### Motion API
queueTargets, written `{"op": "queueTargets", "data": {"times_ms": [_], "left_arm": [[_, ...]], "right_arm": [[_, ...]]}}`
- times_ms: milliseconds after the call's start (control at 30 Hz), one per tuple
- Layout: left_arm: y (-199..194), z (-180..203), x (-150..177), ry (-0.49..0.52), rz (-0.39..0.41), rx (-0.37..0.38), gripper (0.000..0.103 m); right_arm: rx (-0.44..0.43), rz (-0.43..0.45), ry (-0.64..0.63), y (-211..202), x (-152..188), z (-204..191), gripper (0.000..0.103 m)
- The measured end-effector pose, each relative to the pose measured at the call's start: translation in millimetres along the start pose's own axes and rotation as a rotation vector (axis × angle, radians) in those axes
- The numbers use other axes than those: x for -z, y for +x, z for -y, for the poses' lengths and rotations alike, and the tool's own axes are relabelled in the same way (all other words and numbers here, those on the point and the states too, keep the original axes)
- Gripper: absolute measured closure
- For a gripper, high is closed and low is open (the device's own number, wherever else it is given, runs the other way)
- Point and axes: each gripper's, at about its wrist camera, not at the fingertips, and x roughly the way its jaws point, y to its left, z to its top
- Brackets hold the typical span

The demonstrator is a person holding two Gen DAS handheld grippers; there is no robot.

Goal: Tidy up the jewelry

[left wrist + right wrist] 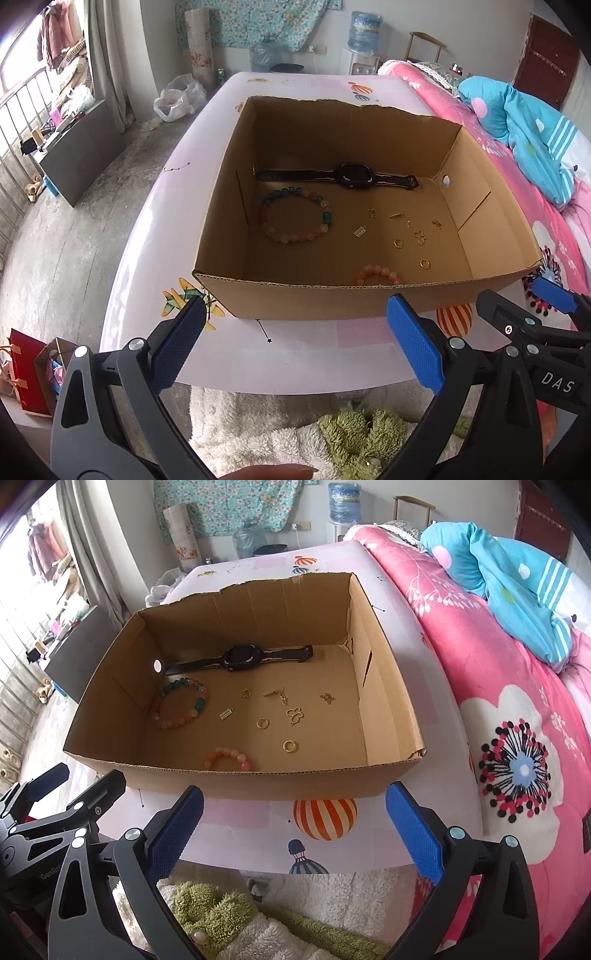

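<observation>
An open cardboard box (295, 299) (258, 782) stands on the pale pink table. Inside lie a black watch (351, 176) (240, 658), a multicoloured bead bracelet (295, 219) (179, 703), an orange bead bracelet (378, 275) (229, 757), two gold rings (398, 243) (290, 746) and several small gold charms (293, 714). My left gripper (295, 339) and right gripper (295, 823) are both open and empty, held side by side just in front of the box's near wall.
A bed with a pink quilt (498, 701) and blue bedding (528, 122) runs along the right of the table. A fluffy white and green garment (332, 435) lies below the table's near edge. Bags (33, 369) stand on the floor at left.
</observation>
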Motion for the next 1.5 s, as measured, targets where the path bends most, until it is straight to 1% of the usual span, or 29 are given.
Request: {"op": "queueTargets", "data": {"times_ms": [1500], "left_arm": [[0.0, -1.9, 2.0, 0.004, -0.017, 0.006, 0.008]], "right_arm": [[-0.002, -0.027, 0.021, 4.4, 5.4, 2.8, 0.007]]}}
